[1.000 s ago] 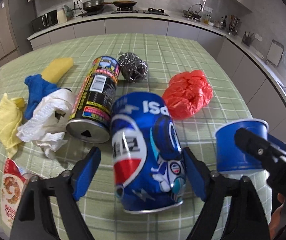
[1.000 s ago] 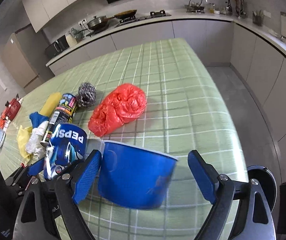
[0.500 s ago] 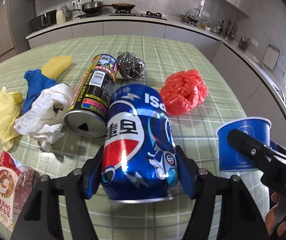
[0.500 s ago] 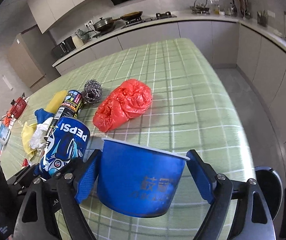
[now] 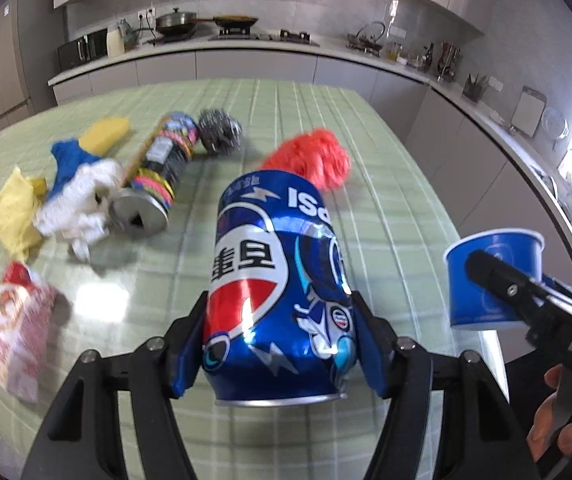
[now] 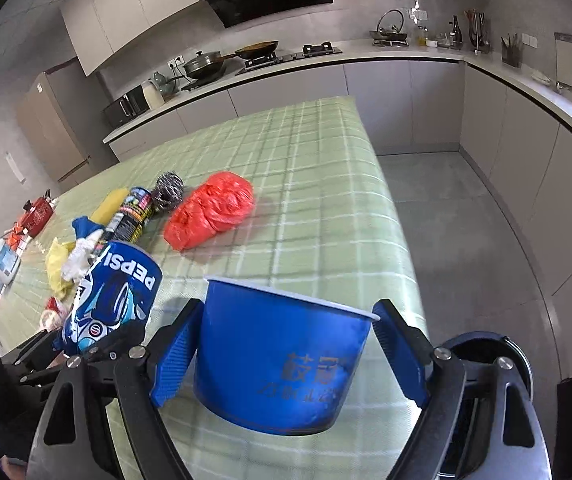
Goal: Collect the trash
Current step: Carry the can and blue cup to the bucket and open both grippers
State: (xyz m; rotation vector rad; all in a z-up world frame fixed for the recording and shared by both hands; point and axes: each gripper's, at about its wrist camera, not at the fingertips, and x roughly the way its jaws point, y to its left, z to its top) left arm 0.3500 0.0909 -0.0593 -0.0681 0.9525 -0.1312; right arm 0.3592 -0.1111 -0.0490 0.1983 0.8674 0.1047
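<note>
My left gripper (image 5: 278,344) is shut on a blue Pepsi can (image 5: 274,280) and holds it lifted above the green checked table (image 5: 385,216). The can also shows in the right wrist view (image 6: 114,292). My right gripper (image 6: 286,352) is shut on a blue paper cup (image 6: 282,364), lifted above the table's near right edge; the cup shows in the left wrist view (image 5: 489,276). On the table lie a black spray can (image 5: 158,176), a red plastic bag (image 5: 313,160), a steel scourer (image 5: 220,132), white crumpled paper (image 5: 82,208) and a snack wrapper (image 5: 14,332).
Yellow cloths (image 5: 14,208), a blue cloth (image 5: 70,160) and a yellow sponge (image 5: 106,136) lie at the table's left. A dark round bin (image 6: 497,364) stands on the floor to the right of the table. Kitchen counters (image 6: 405,56) run along the back and right.
The left gripper closed on the Pepsi can and lifted it off the table. The right gripper closed on the blue cup and raised it. Both views now look from higher up.
</note>
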